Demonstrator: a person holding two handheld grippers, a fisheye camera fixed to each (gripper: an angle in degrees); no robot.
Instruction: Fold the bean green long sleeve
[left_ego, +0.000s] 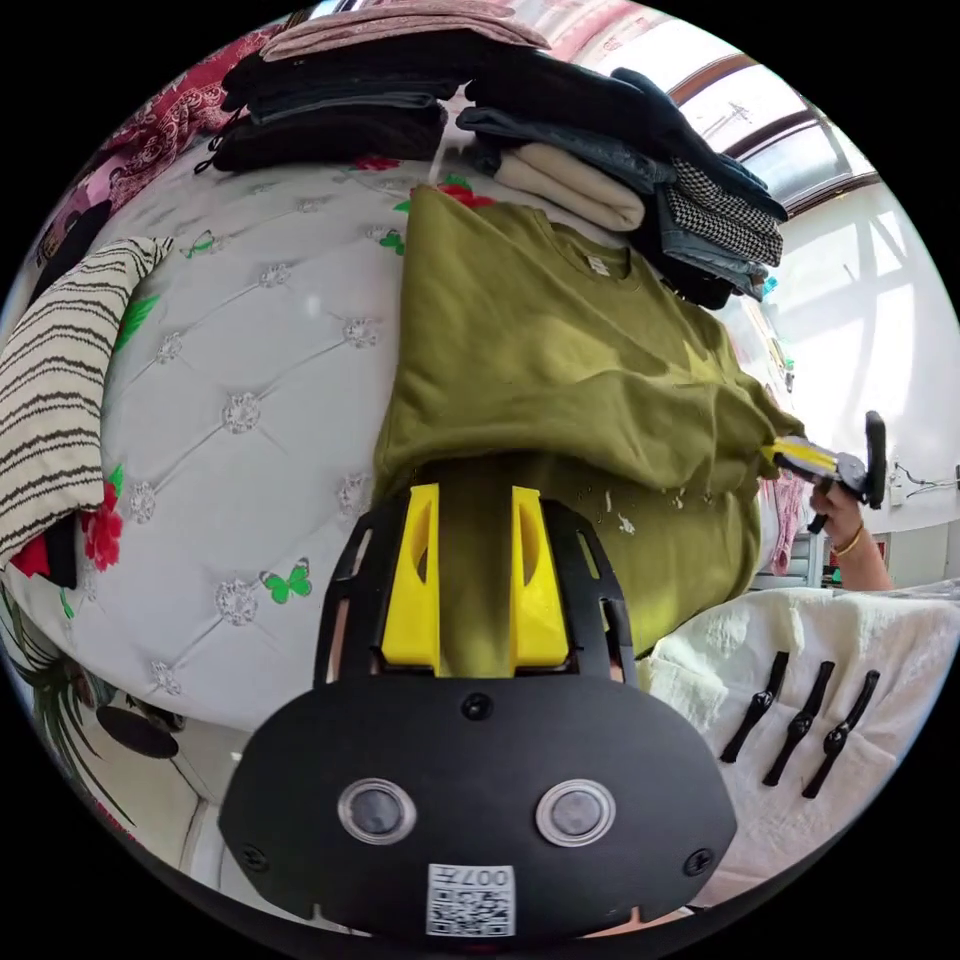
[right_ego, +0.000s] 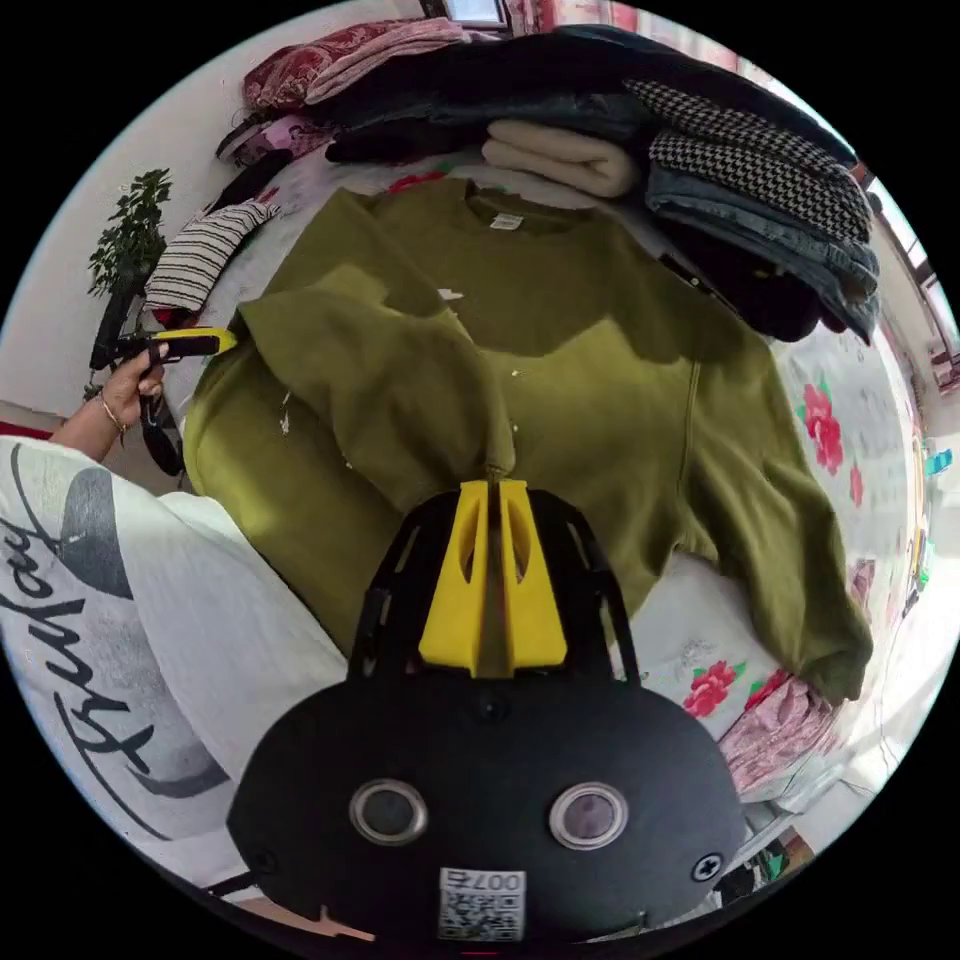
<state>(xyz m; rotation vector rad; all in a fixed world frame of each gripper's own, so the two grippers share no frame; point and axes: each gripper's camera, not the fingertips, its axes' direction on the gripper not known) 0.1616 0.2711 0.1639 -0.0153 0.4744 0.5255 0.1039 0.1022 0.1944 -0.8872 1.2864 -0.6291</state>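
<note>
The bean green long sleeve top (right_ego: 600, 380) lies flat on the bed, collar toward the far side. One sleeve (right_ego: 380, 380) is lifted and drawn across the chest. My right gripper (right_ego: 490, 485) is shut on that sleeve's cuff, and it appears again at the right of the left gripper view (left_ego: 785, 452). My left gripper (left_ego: 475, 495) is shut on a thick bunch of the top (left_ego: 560, 340) at its side edge; a hand holds it at the left of the right gripper view (right_ego: 215, 342). The other sleeve (right_ego: 800, 560) trails down toward the bed's edge.
Stacks of folded dark and beige clothes (right_ego: 700, 130) sit just beyond the collar. A striped garment (left_ego: 50, 400) lies at the left on the white tufted bed cover (left_ego: 250, 400). The person's white top (right_ego: 150, 600) is close by. A potted plant (right_ego: 130, 240) stands near the wall.
</note>
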